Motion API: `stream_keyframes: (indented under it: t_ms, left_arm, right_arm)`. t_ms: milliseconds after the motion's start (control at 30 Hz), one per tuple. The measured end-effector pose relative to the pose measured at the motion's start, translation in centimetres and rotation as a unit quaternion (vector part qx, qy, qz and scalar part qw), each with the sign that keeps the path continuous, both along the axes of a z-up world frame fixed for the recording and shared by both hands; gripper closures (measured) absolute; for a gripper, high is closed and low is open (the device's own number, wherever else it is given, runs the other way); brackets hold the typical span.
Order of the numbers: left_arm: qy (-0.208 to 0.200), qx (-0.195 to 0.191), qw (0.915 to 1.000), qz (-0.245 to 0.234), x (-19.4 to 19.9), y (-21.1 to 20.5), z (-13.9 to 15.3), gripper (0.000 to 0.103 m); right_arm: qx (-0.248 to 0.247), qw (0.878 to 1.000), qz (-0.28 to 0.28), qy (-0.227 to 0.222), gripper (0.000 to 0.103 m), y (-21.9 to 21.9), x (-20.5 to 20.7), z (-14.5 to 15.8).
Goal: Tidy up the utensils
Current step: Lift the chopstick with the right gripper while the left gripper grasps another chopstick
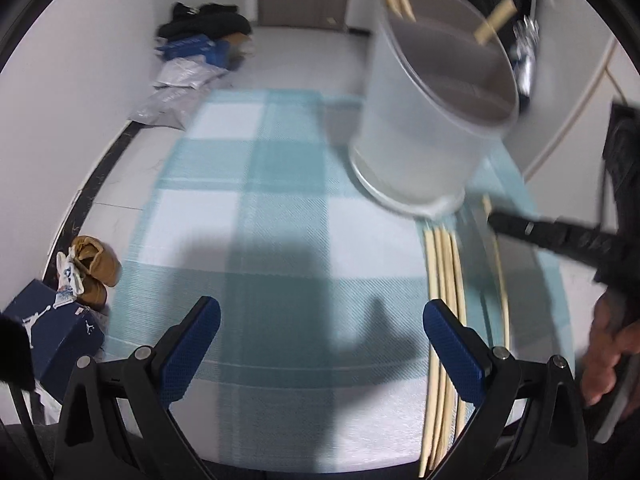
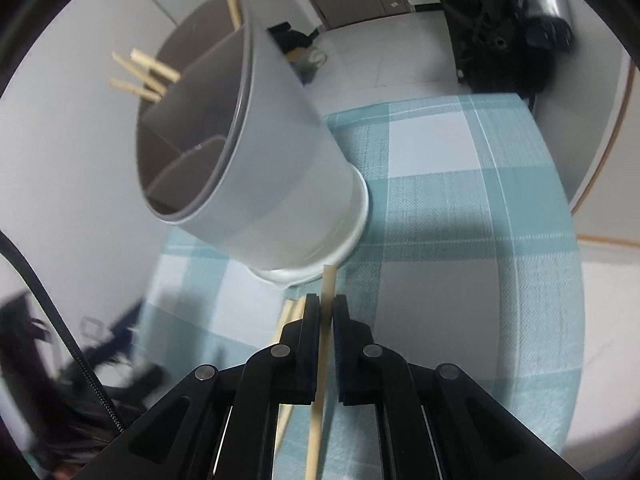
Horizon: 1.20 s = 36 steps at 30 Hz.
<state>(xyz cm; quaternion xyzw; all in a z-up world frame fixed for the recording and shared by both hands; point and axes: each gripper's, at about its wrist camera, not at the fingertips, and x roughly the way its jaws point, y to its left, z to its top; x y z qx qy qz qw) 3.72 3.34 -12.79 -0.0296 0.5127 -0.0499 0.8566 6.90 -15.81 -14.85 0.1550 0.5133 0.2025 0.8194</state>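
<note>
Both wrist views close over holder point(image 1: 432, 120)

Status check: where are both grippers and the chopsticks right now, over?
Right gripper shut on one chopstick, just short of holder. Left gripper open, empty. Loose chopsticks on cloth. Path clear.

L gripper point(image 1: 322, 344) jaws wide apart; R gripper point(image 2: 327, 307) clamped on chopstick point(image 2: 320, 380).
</note>
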Motion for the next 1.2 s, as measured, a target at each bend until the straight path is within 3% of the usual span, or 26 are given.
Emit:
stream_keyframes:
  t_ms: [200,400,567,767,933,1200]
  left_arm:
    - [0.027,0.027,0.9992,-0.013,0.8,-1.4,-1.3,0.003]
    - [0.037,0.010,0.9993,-0.004,1.2,-1.3,-1.5,0.003]
    - [0.030,-0.001,0.9995,-0.012,1.9,-1.3,-0.8,0.003]
    - [0.006,0.037,0.9990,-0.025,2.5,-3.3,-0.7,0.003]
    - [0.013,0.045,0.9985,-0.028,3.0,-4.0,-1.2,0.004]
    - [0.008,0.092,0.9955,-0.024,3.3,-4.3,-1.7,0.004]
  right_arm:
    - [0.057,0.998,-0.023,0.005,0.098,-1.6,-1.0,0.3]
    - [0.090,0.995,-0.034,-0.005,0.098,-2.7,-1.5,0.8]
    - [0.094,0.995,-0.031,-0.020,0.098,-3.0,-2.0,1.8]
    - [0.098,0.994,-0.031,-0.040,0.098,-3.5,-2.3,3.2]
    - [0.088,0.995,-0.028,-0.047,0.098,-3.5,-1.9,3.1]
    - [0.082,0.995,-0.020,-0.046,0.098,-3.5,-2.0,3.3]
